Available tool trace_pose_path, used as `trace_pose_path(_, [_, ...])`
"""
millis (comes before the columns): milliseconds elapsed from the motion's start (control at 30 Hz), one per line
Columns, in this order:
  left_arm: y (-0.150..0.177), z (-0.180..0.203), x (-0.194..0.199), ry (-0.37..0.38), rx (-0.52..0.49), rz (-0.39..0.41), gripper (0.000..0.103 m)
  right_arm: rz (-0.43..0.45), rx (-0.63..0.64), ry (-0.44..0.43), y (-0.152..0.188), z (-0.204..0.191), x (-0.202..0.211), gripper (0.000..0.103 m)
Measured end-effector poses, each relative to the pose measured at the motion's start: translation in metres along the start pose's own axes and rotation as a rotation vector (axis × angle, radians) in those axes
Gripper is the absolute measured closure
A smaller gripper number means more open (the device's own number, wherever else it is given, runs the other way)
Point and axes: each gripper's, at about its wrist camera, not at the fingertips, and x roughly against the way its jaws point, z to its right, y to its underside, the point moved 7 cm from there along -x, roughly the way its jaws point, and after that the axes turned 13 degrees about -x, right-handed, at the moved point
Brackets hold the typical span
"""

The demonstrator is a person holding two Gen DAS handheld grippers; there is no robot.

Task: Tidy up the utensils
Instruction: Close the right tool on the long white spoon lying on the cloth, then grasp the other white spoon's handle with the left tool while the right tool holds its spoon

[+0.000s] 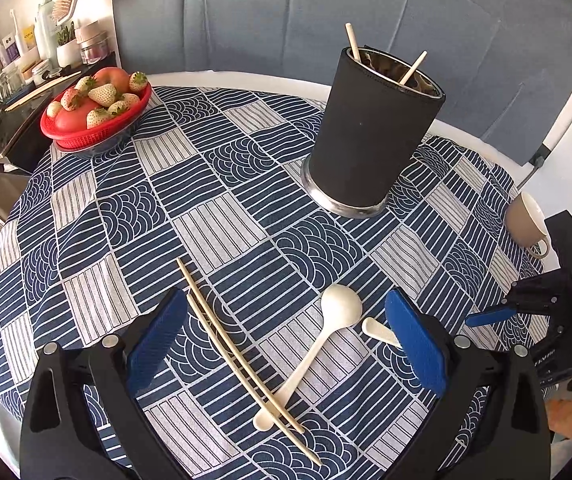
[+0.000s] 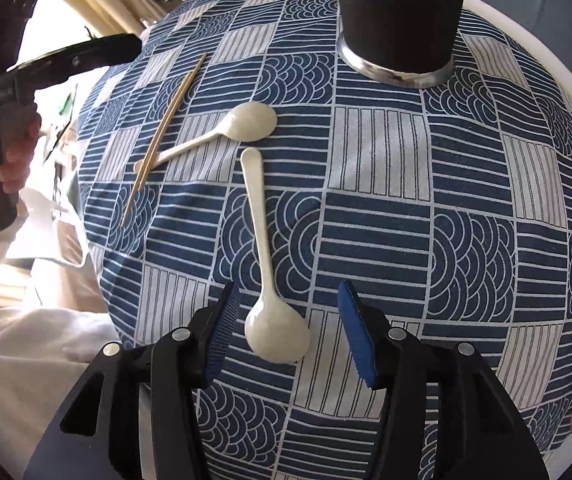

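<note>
Two spoons and a pair of chopsticks lie loose on the patterned tablecloth (image 1: pixel 222 184), near side of the dark utensil holder (image 1: pixel 369 136).

The cloth covers a round table; the tall holder stands upright toward the far right with two sticks (image 1: pixel 411 69) poking out of it. A red basket of fruit (image 1: pixel 94 114) sits far left, a beige cup (image 1: pixel 527 222) at the right edge. The left gripper (image 1: pixel 286 344) hangs over the cloth, fingers spread wide, the chopsticks (image 1: pixel 242 356) and larger spoon (image 1: pixel 309 354) lying between them untouched. The right gripper (image 2: pixel 286 332) has its fingers apart either side of the second spoon's (image 2: pixel 266 264) bowl, pads not touching it; that spoon's handle points toward the holder.
</note>
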Motion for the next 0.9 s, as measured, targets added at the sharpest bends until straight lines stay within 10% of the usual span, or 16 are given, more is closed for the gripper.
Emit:
trace_pose_path(233, [0.001, 0.011, -0.008, 0.009, -0.016, -0.023, 0.006, 0.020, 0.164, 0.178, 0.016, -0.013, -0.018, 0.042])
trace_pose_path(300, [0.001, 0.013, -0.010, 0.007, -0.024, -0.026, 0.006, -0.001, 0.215, 0.212, 0.024, -0.014, -0.026, 0.065])
trace_pose_path(367, [0.001, 0.016, -0.011, 0.011, -0.027, -0.030, 0.006, 0.004, 0.227, 0.203, 0.026, -0.015, -0.025, 0.066])
trace_pose_path(900, [0.024, 0.062, -0.036, 0.165, -0.067, -0.101, 0.006, -0.002, -0.169, -0.300, 0.026, 0.034, 0.011, 0.066])
